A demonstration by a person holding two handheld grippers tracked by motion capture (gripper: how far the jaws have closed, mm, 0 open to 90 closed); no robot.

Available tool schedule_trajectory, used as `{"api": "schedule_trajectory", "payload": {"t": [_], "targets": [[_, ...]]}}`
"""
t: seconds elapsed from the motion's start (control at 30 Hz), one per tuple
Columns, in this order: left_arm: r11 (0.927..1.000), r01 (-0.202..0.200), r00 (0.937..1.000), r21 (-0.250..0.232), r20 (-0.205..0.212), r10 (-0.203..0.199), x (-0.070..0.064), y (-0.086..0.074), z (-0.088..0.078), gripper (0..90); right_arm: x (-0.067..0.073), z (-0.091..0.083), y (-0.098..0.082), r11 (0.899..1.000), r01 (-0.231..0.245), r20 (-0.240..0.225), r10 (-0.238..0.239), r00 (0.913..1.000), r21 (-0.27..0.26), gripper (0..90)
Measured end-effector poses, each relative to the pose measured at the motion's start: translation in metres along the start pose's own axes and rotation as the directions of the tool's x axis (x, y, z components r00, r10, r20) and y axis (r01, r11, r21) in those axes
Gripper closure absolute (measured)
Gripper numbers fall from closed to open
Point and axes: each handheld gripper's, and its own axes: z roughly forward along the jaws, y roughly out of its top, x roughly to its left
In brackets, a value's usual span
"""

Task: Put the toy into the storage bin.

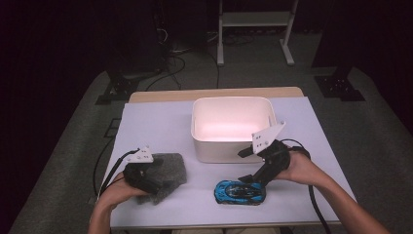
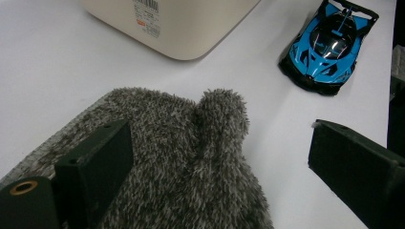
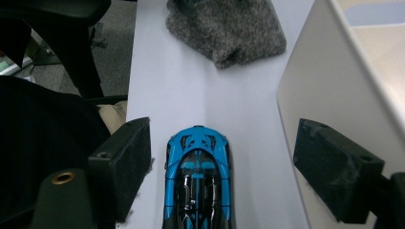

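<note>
Toy car (image 1: 239, 192): blue and black sports model, standing on its wheels on the white desk (image 1: 160, 126), just in front of the tub's near wall, toward its right corner; no pad touches it.
Toy car, right gripper view (image 3: 198, 183): lies lengthwise between the two black jaws, nose pointing away from the camera, bare desk on either side of it.
Right gripper (image 1: 249, 168): held in the person's right hand (image 1: 297, 168), tilted down over the tub-side end of the car; jaws wide apart, one pad to each side of the car, gripping nothing.
Tub (image 1: 233, 152): cream rectangular plastic container with rounded corners, open at the top, standing on the desk; taken as the landmark for this entry.
Tub label (image 2: 147, 16): small printed sticker with a barcode on the tub's outer wall, seen in the left gripper view.
Mitten (image 1: 168, 173): grey fuzzy knit, lying flat on the desk to the left of the tub and slightly nearer the person, well apart from the car.
Mitten, left gripper view (image 2: 191, 157): thumb lobe points toward the tub; pile fills the space between the pads.
Left gripper (image 1: 146, 180): held in the person's left hand (image 1: 117, 190), low over the mitten's near edge; jaws wide, one pad over the fabric, the other over bare desk, not pressed together on it.
</note>
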Motion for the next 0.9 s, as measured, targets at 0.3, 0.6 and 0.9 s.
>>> {"api": "schedule_trajectory", "payload": {"t": [0.3,0.6,0.9], "targets": [[1.0,0.0,1.0,-0.007,-0.006,0.0,0.0,0.0,-0.003,7.7,0.006,0.022,-0.024,0.999,-0.032,-0.022,0.033,0.9992,0.024,17.8],[1.0,-0.004,1.0,-0.002,-0.004,0.004,0.0,0.001,-0.001,7.7,0.008,0.041,-0.042,0.996,-0.061,-0.023,0.062,0.9978,0.062,17.2],[1.0,-0.003,1.0,-0.004,-0.007,0.003,0.0,0.0,-0.002,7.7,0.01,0.061,-0.055,0.992,-0.071,-0.02,0.073,0.9971,0.102,16.4]]}}
